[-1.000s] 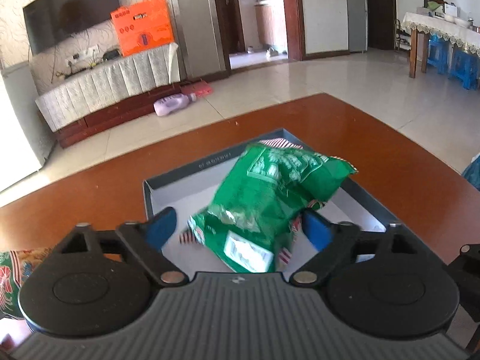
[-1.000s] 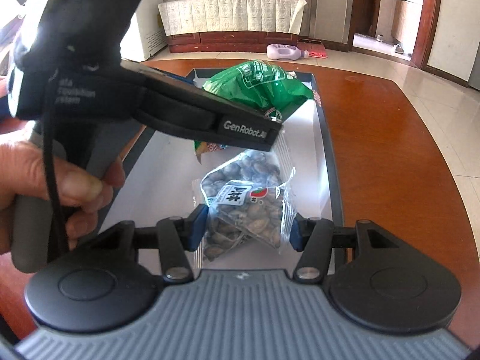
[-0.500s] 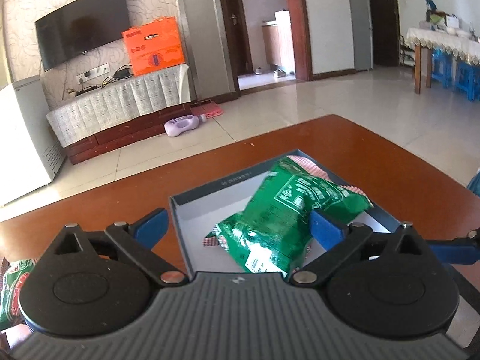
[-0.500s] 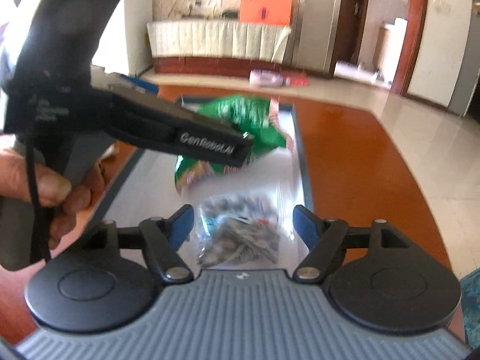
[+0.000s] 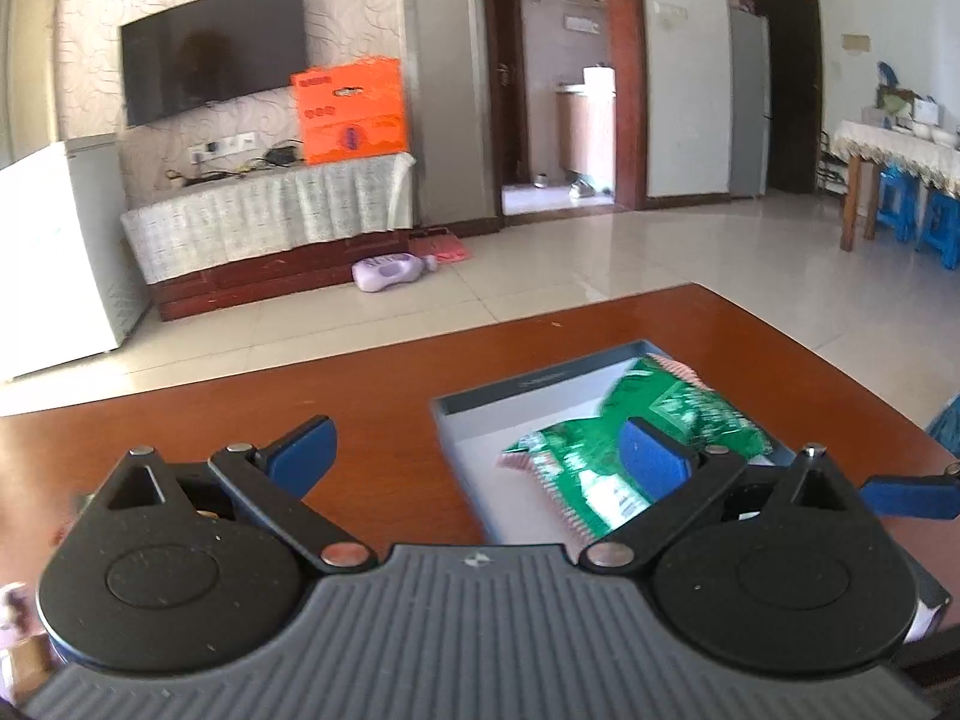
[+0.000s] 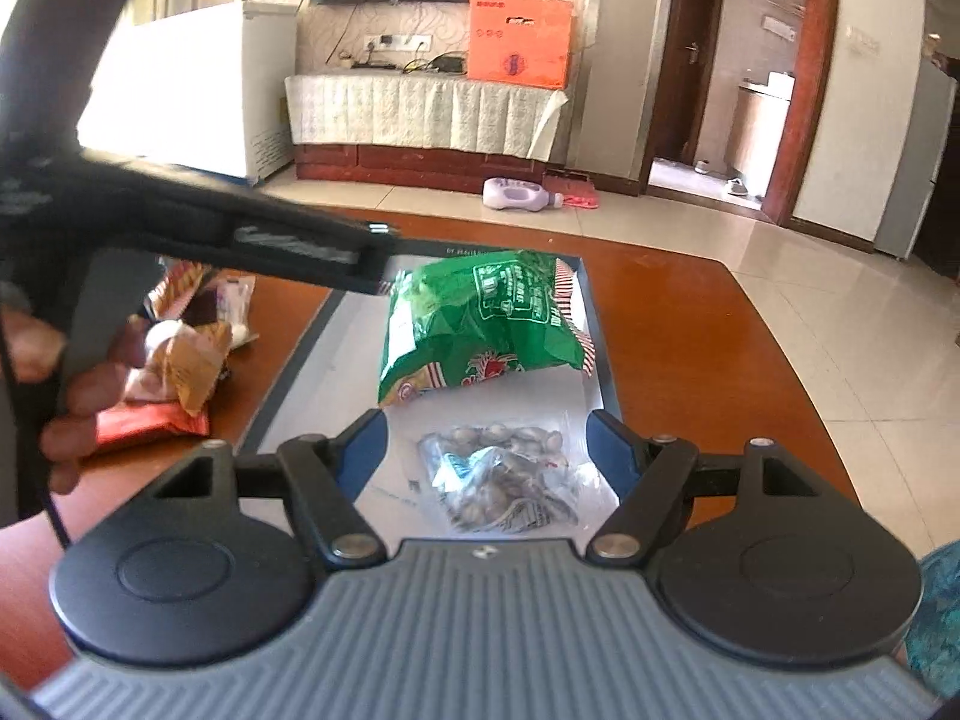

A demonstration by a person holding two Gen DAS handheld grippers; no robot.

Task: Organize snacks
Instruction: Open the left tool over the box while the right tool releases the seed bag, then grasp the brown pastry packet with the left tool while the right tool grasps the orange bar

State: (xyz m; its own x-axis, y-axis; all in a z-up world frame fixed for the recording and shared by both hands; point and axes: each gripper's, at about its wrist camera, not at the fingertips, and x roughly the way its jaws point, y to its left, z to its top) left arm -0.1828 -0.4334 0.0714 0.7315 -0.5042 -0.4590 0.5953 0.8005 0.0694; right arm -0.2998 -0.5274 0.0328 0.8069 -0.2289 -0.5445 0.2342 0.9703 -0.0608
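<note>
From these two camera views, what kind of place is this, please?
Most likely a home living room: a wall-mounted black flat television, a low wooden cabinet under a white lace cloth, and a glossy reddish-brown wooden table holding snack packets.

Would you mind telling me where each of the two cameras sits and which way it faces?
Left wrist: on the left gripper, facing across the table toward the TV wall; its open fingers show.
Right wrist: on the right gripper, looking down into the tray at the nut bag; its open fingers and the left hand show.
Shared: tray, green bag.
</note>
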